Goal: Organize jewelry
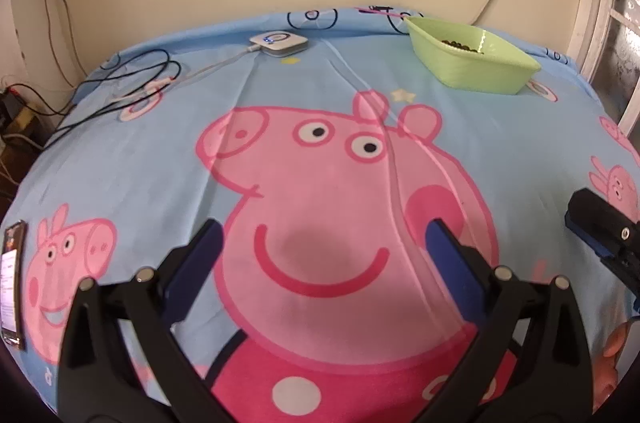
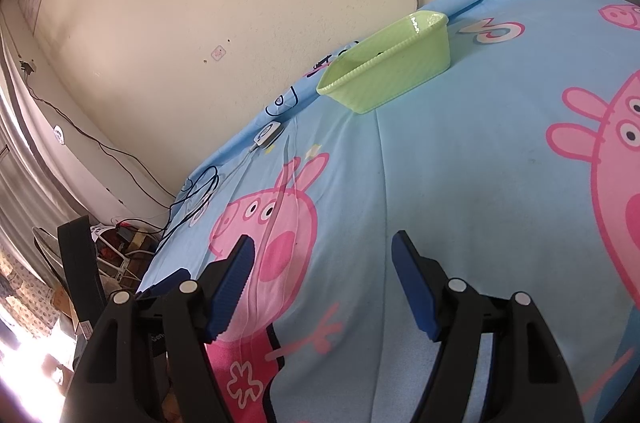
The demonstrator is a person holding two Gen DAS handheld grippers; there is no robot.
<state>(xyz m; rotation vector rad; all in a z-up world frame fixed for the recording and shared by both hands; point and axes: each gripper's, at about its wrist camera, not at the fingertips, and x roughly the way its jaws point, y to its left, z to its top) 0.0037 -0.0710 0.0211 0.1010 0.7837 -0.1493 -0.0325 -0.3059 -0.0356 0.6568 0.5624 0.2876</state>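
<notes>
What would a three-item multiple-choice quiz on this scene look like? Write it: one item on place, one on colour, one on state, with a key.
1. Where is the basket?
A. At the far edge of the cloth, near the wall
B. Between the fingers of the left hand-held gripper
C. On the floor

2. What colour is the basket?
A. Red
B. Light green
C. Black

3. How does the right hand-held gripper stand?
A. Shut on the basket
B. Shut on a cable
C. Open, holding nothing

Key: 1 A, it sits at the far side, close to the wall; 2 B, its walls are pale green; 3 C, only cloth shows between its blue pads.
</notes>
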